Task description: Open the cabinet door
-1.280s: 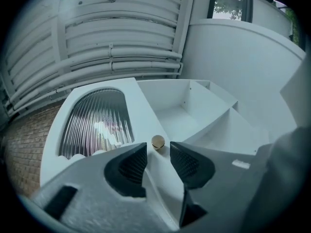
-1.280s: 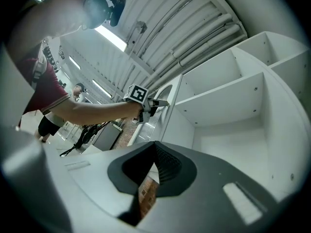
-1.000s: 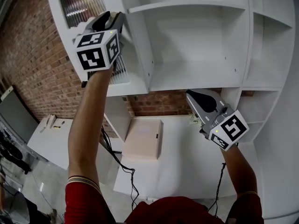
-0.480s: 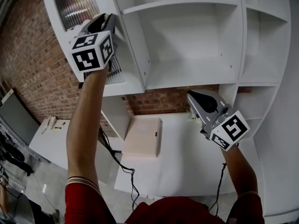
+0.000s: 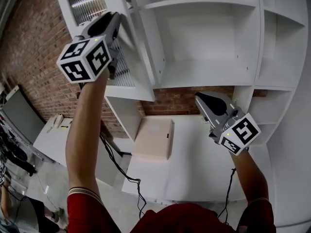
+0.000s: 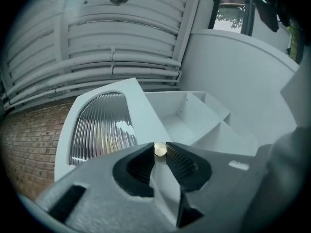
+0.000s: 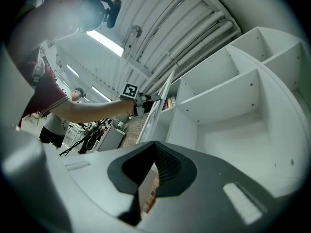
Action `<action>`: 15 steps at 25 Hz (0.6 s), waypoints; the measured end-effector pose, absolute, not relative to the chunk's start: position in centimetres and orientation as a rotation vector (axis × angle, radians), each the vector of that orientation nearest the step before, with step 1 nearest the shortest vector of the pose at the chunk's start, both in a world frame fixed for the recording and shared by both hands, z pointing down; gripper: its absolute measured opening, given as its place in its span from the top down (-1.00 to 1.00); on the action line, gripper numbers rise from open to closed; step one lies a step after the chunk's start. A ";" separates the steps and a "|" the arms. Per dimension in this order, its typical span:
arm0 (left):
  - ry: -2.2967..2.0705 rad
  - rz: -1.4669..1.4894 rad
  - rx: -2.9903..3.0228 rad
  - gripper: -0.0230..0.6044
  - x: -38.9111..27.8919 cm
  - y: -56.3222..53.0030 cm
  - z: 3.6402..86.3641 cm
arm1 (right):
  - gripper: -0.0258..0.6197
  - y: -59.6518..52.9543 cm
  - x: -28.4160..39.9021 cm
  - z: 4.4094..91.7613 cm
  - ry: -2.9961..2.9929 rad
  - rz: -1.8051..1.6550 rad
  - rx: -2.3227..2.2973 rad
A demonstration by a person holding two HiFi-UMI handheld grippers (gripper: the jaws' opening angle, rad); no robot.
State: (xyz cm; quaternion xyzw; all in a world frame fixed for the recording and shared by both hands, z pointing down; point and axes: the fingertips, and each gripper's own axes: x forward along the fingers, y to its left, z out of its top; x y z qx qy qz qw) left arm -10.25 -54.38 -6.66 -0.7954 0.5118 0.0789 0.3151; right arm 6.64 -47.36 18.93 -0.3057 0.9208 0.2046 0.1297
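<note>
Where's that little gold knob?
Left gripper view: the left hand-held gripper has just closed its jaws on the gold knob, on the white door beside its ribbed glass.

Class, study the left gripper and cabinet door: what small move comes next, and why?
Probably pull the knob outward to swing the door wider: the left gripper, its jaws just having been closing, now pinches the knob, and the door stands only partly open.
</note>
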 end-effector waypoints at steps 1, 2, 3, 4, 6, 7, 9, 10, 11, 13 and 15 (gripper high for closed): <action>1.337 0.212 -2.104 0.68 -10.5 -53.7 -6.7 | 0.88 -47.1 6.2 18.9 2.680 0.597 -0.880; 1.328 0.214 -2.108 0.68 -10.8 -53.2 -6.8 | 0.88 -47.0 5.8 18.9 2.683 0.599 -0.873; 1.320 0.215 -2.111 0.68 -10.9 -52.6 -6.8 | 0.88 -46.8 5.5 18.9 2.685 0.600 -0.866; 1.314 0.219 -2.114 0.68 -11.1 -52.1 -6.8 | 0.88 -46.7 5.2 19.0 2.687 0.600 -0.859; 1.302 0.234 -2.123 0.68 -11.5 -51.1 -6.6 | 0.88 -46.4 4.7 19.2 2.687 0.599 -0.847; 1.295 0.243 -2.129 0.68 -11.8 -50.6 -6.5 | 0.88 -46.2 4.4 19.2 2.687 0.597 -0.842; 1.282 0.265 -2.147 0.68 -12.4 -49.5 -6.6 | 0.88 -45.9 3.9 19.0 2.685 0.593 -0.836; 1.274 0.276 -2.158 0.68 -12.8 -48.9 -6.6 | 0.88 -45.7 3.7 18.9 2.684 0.591 -0.833; 1.265 0.288 -2.169 0.68 -13.1 -48.3 -6.7 | 0.88 -45.6 3.4 18.7 2.683 0.590 -0.829; 1.247 0.308 -2.183 0.67 -13.8 -47.2 -7.0 | 0.88 -45.2 3.0 18.4 2.682 0.590 -0.819; 1.230 0.328 -2.188 0.67 -14.5 -46.0 -7.1 | 0.88 -44.9 2.4 18.3 2.684 0.592 -0.811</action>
